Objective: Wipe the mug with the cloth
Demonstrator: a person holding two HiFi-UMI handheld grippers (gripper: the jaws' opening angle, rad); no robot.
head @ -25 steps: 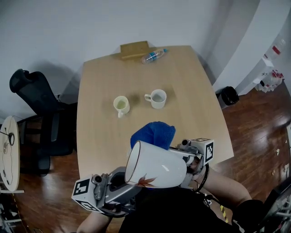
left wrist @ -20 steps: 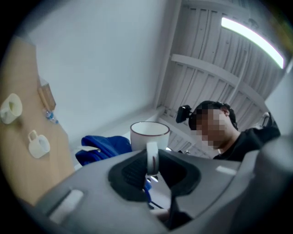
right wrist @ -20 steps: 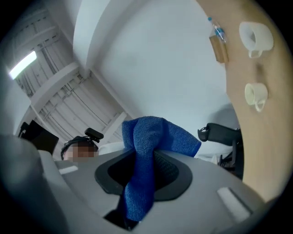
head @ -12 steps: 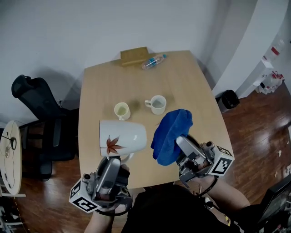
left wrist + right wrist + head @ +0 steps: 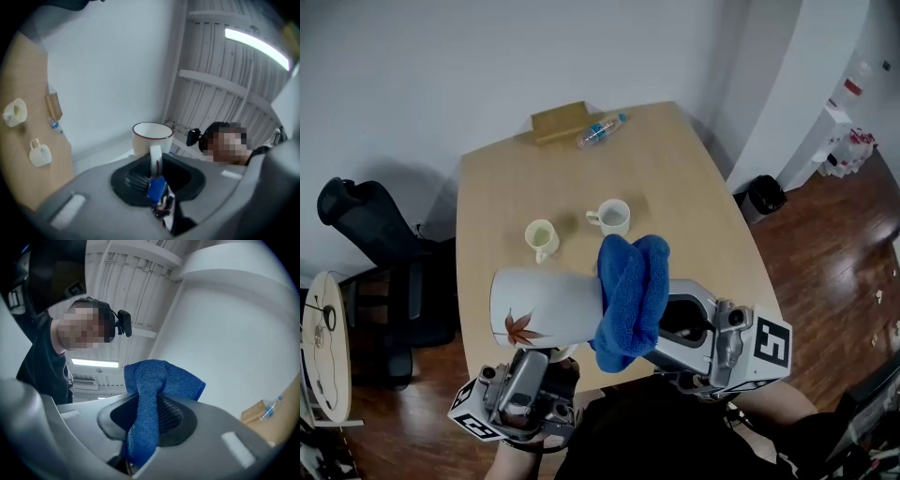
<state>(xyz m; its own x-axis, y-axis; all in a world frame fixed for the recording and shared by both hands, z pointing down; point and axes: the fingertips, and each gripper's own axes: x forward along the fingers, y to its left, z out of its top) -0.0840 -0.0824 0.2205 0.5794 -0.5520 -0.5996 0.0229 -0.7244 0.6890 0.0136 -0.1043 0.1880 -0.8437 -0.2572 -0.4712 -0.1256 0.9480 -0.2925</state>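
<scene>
Right gripper [image 5: 675,323], clenched on the blue cloth [image 5: 630,298], sat at the right end of the sideways white mug [image 5: 546,305], whose handle the left gripper [image 5: 546,361] pinched.

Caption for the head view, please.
Left gripper holds white mug by its handle; right gripper holds blue cloth over one end.
</scene>
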